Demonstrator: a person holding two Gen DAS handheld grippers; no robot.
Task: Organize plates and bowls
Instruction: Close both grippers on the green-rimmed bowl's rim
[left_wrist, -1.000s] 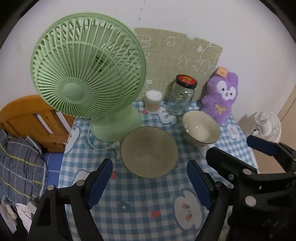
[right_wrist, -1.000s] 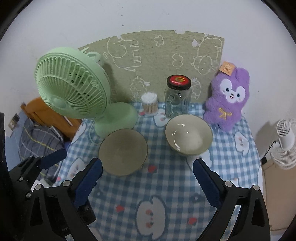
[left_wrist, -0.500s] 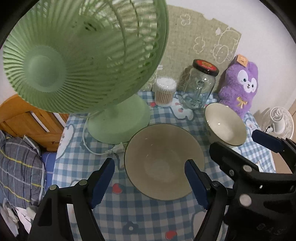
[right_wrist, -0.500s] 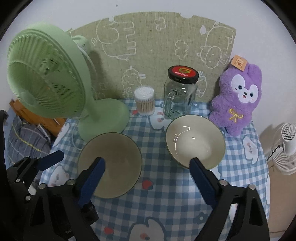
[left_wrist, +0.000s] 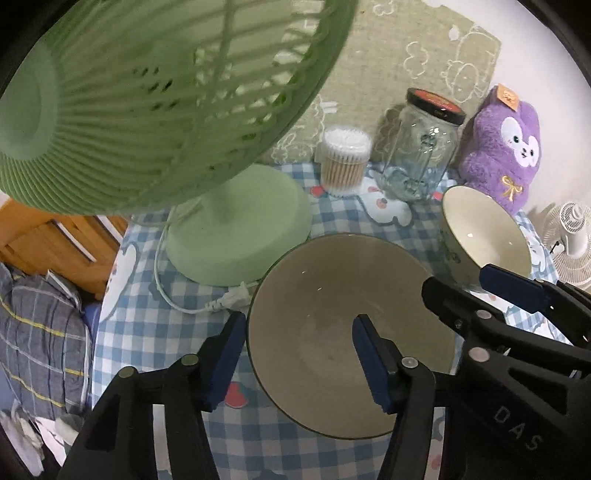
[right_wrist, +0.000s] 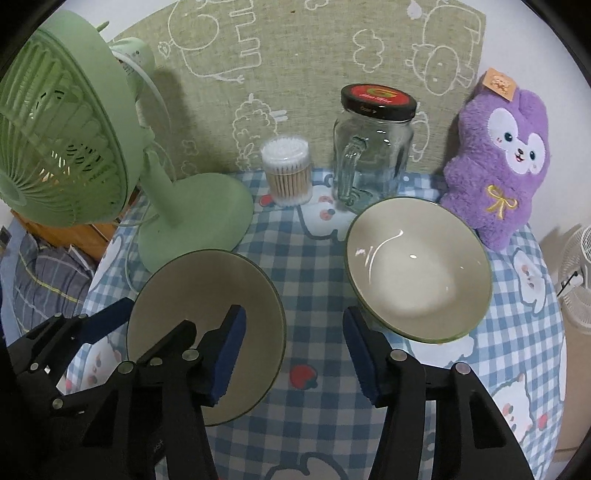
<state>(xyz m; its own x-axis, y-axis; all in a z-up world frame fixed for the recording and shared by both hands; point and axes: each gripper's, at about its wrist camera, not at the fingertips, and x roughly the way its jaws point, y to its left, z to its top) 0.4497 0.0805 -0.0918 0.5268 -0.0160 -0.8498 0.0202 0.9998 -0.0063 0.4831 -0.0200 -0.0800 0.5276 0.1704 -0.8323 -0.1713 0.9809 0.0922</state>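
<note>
A wide shallow grey-green bowl (left_wrist: 332, 317) sits on the blue checked tablecloth; it also shows in the right wrist view (right_wrist: 199, 295). A deeper cream bowl (right_wrist: 417, 269) stands to its right, also in the left wrist view (left_wrist: 484, 236). My left gripper (left_wrist: 295, 354) is open, its jaws astride the near left rim of the shallow bowl, one finger outside and one over the inside. My right gripper (right_wrist: 291, 347) is open, over the cloth between the two bowls, its right finger near the cream bowl's front rim.
A green desk fan (right_wrist: 74, 140) stands at the left, its base (left_wrist: 236, 221) and cord beside the shallow bowl. Behind are a cotton-swab tub (right_wrist: 288, 170), a glass jar with a black lid (right_wrist: 373, 140) and a purple plush (right_wrist: 498, 162). The table edge drops off at the right.
Both grippers moved forward and down toward the bowls. The left one now straddles the shallow bowl's rim. Both sets of jaws have narrowed but stay open.
</note>
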